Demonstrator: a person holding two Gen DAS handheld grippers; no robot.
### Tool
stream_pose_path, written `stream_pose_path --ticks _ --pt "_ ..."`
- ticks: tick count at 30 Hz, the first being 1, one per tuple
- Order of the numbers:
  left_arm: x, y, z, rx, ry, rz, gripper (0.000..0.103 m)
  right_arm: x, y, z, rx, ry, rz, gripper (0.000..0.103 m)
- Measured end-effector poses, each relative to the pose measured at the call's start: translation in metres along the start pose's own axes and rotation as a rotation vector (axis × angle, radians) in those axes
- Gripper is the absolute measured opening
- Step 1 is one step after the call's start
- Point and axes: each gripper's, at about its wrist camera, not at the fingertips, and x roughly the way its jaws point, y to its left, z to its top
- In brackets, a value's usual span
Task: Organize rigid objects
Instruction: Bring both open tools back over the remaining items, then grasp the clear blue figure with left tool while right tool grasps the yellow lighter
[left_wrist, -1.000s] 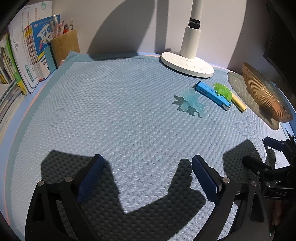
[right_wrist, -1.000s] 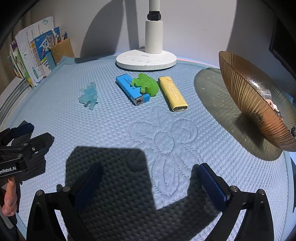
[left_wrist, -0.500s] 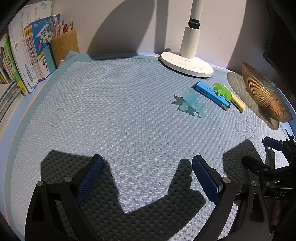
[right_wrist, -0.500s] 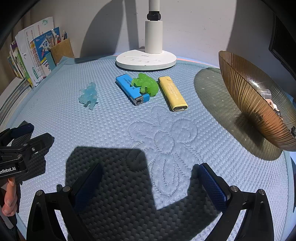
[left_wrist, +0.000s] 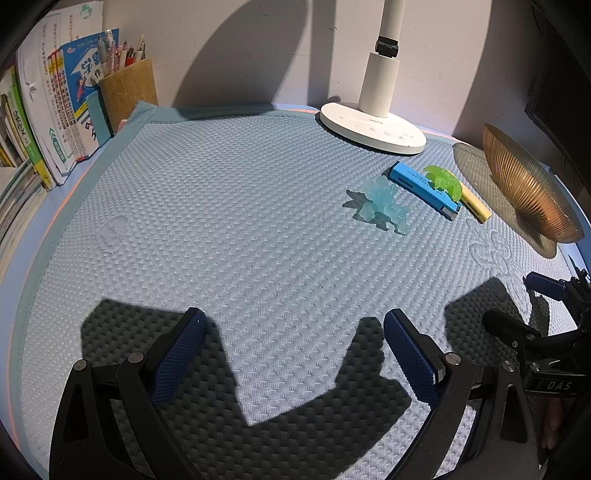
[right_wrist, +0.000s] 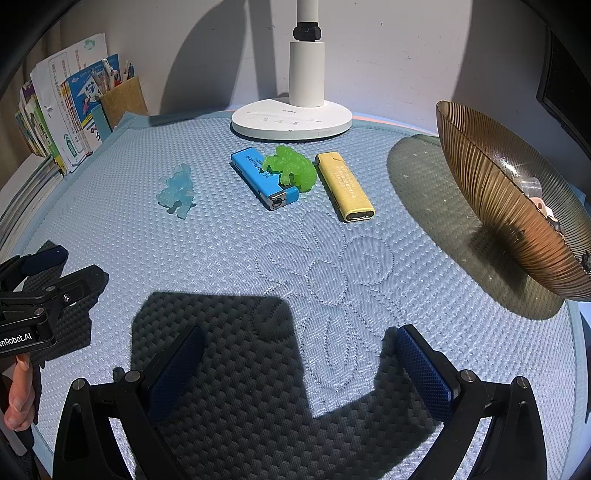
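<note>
— Fingers first: how do they stand on each tool?

— Both pairs are spread wide with nothing between them. The left gripper (left_wrist: 291, 332) hangs over bare quilted mat (left_wrist: 236, 206), and the right gripper (right_wrist: 299, 343) sits above the stitched flower pattern (right_wrist: 328, 273) in that mat.

— Where are the objects to sort?

— Clustered near the white lamp base (right_wrist: 291, 120). A blue lighter (right_wrist: 264, 177) lies flat, with a green translucent figurine (right_wrist: 293, 168) leaning against its right side. Just beside that, a yellow lighter (right_wrist: 345, 186) lies flat. A pale blue translucent figurine (right_wrist: 177, 192) sits apart to the left.

— And the bowl?

— An amber ribbed glass bowl (right_wrist: 517, 206) stands at the right edge of the mat, with a few small items inside that I cannot make out.

— Anything else?

— Books (left_wrist: 48, 110) and a pen holder (left_wrist: 127, 92) stand at the far left, against the wall.
</note>
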Motion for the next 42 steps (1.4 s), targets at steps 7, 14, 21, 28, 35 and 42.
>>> stream_pose_path --ticks 7,14,21,28,35,42 --pt "0.000 0.001 0.000 -0.004 -0.001 0.007 0.097 0.000 0.000 0.000 0.001 0.001 0.001 0.103" --pt "-0.003 -0.001 0.018 -0.011 0.021 -0.067 0.096 -0.012 -0.017 0.004 0.095 -0.012 0.069 0.099" --pt "0.019 -0.040 0.063 0.102 0.043 -0.104 0.077 0.005 -0.036 0.049 0.144 0.015 -0.006 0.069" --pt "0.055 -0.059 0.078 0.141 0.064 -0.116 0.052 0.036 -0.025 0.068 0.050 -0.006 -0.094 0.060" --pt "0.053 -0.068 0.074 0.192 -0.001 -0.064 0.034 0.036 -0.020 0.073 0.010 -0.046 -0.036 0.023" --pt "0.011 -0.059 0.045 0.186 -0.037 -0.097 0.034 -0.006 -0.025 0.024 0.061 0.001 0.037 0.023"
